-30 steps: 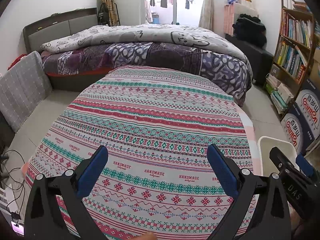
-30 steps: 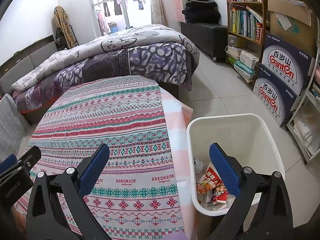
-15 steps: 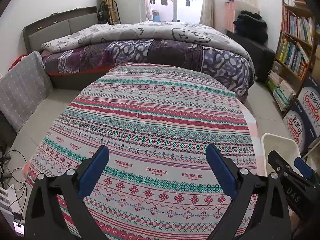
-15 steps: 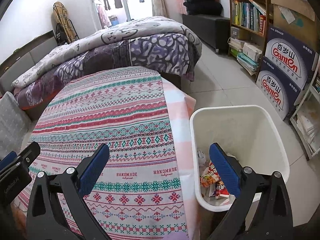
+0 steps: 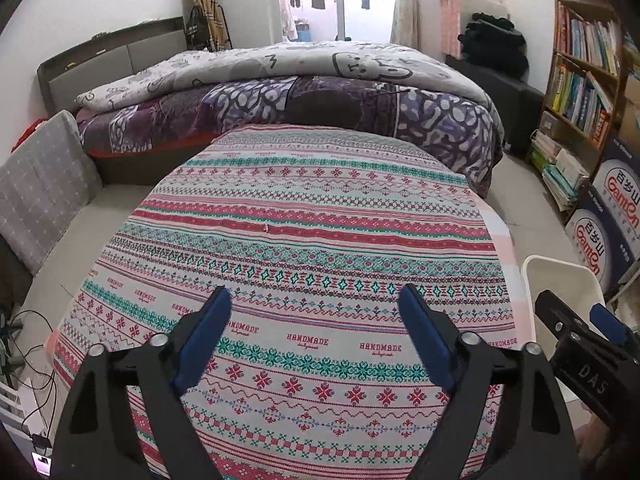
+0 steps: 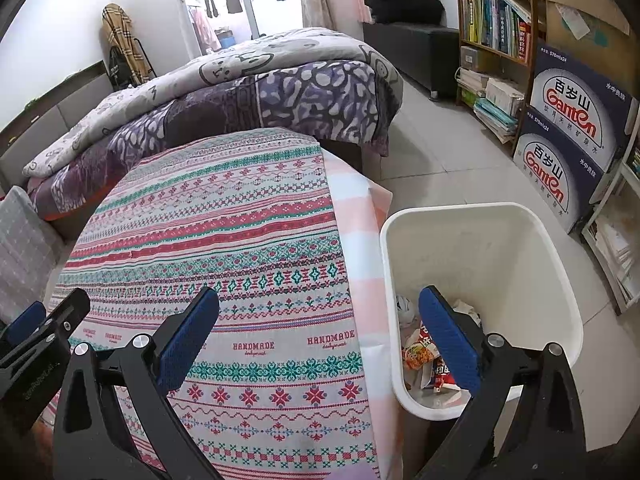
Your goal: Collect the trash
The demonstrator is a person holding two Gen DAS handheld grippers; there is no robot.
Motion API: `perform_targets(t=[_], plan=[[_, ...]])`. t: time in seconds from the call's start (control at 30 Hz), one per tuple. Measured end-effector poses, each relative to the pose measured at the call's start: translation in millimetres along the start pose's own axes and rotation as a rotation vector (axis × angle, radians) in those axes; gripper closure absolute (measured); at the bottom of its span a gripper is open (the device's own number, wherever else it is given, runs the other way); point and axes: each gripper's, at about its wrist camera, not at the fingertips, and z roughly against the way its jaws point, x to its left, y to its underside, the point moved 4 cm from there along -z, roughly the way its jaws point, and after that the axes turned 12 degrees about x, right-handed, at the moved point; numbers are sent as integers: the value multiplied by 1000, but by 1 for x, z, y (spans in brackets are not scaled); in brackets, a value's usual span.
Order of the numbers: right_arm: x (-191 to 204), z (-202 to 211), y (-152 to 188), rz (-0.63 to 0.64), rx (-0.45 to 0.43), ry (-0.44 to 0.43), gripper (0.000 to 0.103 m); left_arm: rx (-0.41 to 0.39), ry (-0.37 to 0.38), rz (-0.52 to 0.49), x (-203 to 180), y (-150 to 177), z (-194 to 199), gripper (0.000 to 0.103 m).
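Observation:
A white trash bin [image 6: 532, 240] stands on the floor at the table's right edge; its rim also shows in the left wrist view [image 5: 560, 268]. Snack wrappers [image 6: 420, 356] and crumpled paper lie in its bottom. My right gripper [image 6: 318, 304] is open and empty, with one finger over the patterned tablecloth [image 6: 240, 240] and the other over the bin. My left gripper [image 5: 314, 304] is open and empty above the tablecloth [image 5: 304, 232]. No trash shows on the cloth.
A bed with a purple and grey quilt [image 5: 320, 92] stands behind the table. A bookshelf [image 6: 496, 20] and stacked Ganten boxes [image 6: 572, 120] line the right wall. A grey cushion [image 5: 40, 184] leans at the left. Cables [image 5: 24, 340] lie on the floor.
Both grippers have pulled back and risen a little, so more of the table and bin shows. Both stay open and empty.

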Motion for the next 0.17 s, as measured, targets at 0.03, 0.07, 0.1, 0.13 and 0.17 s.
perform_targets(t=[0.03, 0.07, 0.1, 0.13, 0.17], plan=[[0, 0, 0, 0, -1, 1, 7, 2, -2, 4, 1, 0, 0, 12], [0, 0, 0, 0, -2, 1, 7, 1, -3, 8, 1, 0, 0, 10], [0, 0, 0, -1, 0, 0, 7, -1, -4, 13, 2, -1, 1, 10], [0, 0, 0, -1, 0, 0, 7, -3, -5, 17, 3, -1, 1, 8], [0, 0, 1, -2, 1, 0, 7, -4, -5, 19, 3, -1, 1, 7]])
